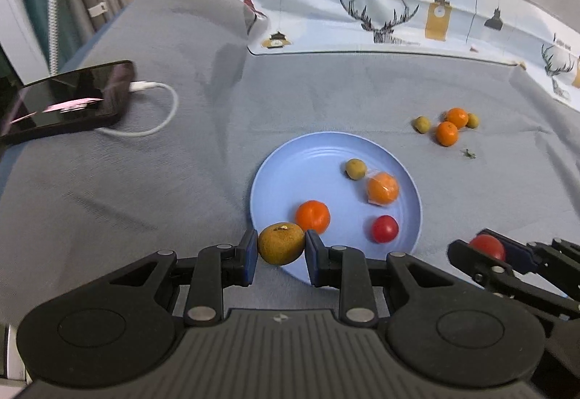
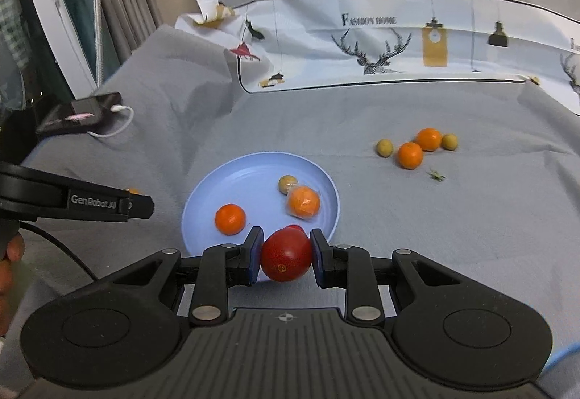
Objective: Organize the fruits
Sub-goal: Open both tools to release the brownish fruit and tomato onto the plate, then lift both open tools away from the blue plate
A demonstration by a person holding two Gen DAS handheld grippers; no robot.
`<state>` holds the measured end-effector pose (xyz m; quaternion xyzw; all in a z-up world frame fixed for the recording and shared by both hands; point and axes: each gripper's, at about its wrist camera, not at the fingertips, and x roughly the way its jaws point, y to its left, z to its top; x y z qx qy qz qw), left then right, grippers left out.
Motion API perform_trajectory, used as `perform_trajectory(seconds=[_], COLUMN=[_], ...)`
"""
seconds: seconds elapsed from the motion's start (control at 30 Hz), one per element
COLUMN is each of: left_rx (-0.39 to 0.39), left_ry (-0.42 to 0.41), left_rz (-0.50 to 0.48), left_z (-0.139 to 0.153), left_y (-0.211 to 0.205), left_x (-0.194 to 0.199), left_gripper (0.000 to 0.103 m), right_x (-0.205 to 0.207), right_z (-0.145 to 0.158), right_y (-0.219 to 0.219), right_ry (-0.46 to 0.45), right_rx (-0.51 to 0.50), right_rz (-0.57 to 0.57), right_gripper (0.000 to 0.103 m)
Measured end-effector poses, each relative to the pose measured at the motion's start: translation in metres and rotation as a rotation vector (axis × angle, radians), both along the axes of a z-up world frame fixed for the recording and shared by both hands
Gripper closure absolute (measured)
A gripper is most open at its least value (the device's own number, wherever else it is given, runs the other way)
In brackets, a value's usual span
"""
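My left gripper (image 1: 281, 250) is shut on a brownish-green round fruit (image 1: 281, 243), held over the near rim of the blue plate (image 1: 290, 163). My right gripper (image 2: 284, 255) is shut on a red tomato (image 2: 286, 255) above the plate's (image 2: 224, 174) near edge; that gripper also shows in the left wrist view (image 1: 485, 250). On the plate lie an orange (image 1: 312, 216), a wrapped orange (image 1: 382, 188), a small green fruit (image 1: 356, 169) and a red tomato (image 1: 384, 229). Two oranges (image 1: 451, 126) and two small green fruits (image 1: 422, 124) lie on the grey sheet beyond the plate, to the right.
A black phone (image 1: 61, 101) with a white charging cable (image 1: 156, 108) lies at the far left of the bed. A printed pillowcase (image 1: 380, 11) runs along the back. A small green stem (image 1: 468, 154) lies near the loose fruit. A person's hand (image 2: 9, 264) holds the left gripper.
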<state>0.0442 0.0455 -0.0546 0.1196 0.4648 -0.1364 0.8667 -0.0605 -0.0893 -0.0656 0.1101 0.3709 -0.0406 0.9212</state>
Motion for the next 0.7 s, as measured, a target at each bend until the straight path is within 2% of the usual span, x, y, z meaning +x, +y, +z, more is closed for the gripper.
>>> perform_trajectory(seconds=[0.23, 0.47, 0.5, 0.53, 0.57, 0.6, 0.67, 0.7], left_rx=[0.026, 0.057, 0.052, 0.042, 0.031, 0.021, 0.013, 0.021], left_ry=[0.031, 0.069, 0.078, 0.092, 0.098, 0.094, 0.054, 0.051], left_rz=[-0.002, 0.017, 0.014, 0.007, 0.009, 0.019, 0.05, 0.052], left_z=[-0.028, -0.052, -0.054, -0.055, -0.054, -0.053, -0.046, -0.044], left_y=[-0.014, -0.019, -0.02, -0.02, -0.021, -0.02, -0.016, -0.016], left_x=[0.037, 0.069, 0.072, 0.076, 0.078, 0.079, 0.077, 0.076], left_gripper=[0.072, 0.072, 0.064, 0.04, 0.023, 0.002, 0.0, 0.0], right_x=[0.046, 0.075, 0.078, 0.081, 0.085, 0.087, 0.091, 0.09], right_z=[-0.024, -0.045, -0.048, -0.05, -0.052, -0.053, -0.052, -0.05], right_y=[-0.001, -0.001, -0.001, 0.0, 0.0, 0.0, 0.0, 0.0], right_ry=[0.028, 0.062, 0.065, 0.068, 0.072, 0.073, 0.083, 0.082], right_rx=[-0.03, -0.042, -0.039, -0.034, -0.03, -0.028, -0.037, -0.045], right_rz=[0.046, 0.076, 0.081, 0.091, 0.101, 0.103, 0.096, 0.084], right_gripper=[0.074, 0.074, 0.074, 0.073, 0.072, 0.07, 0.038, 0.032])
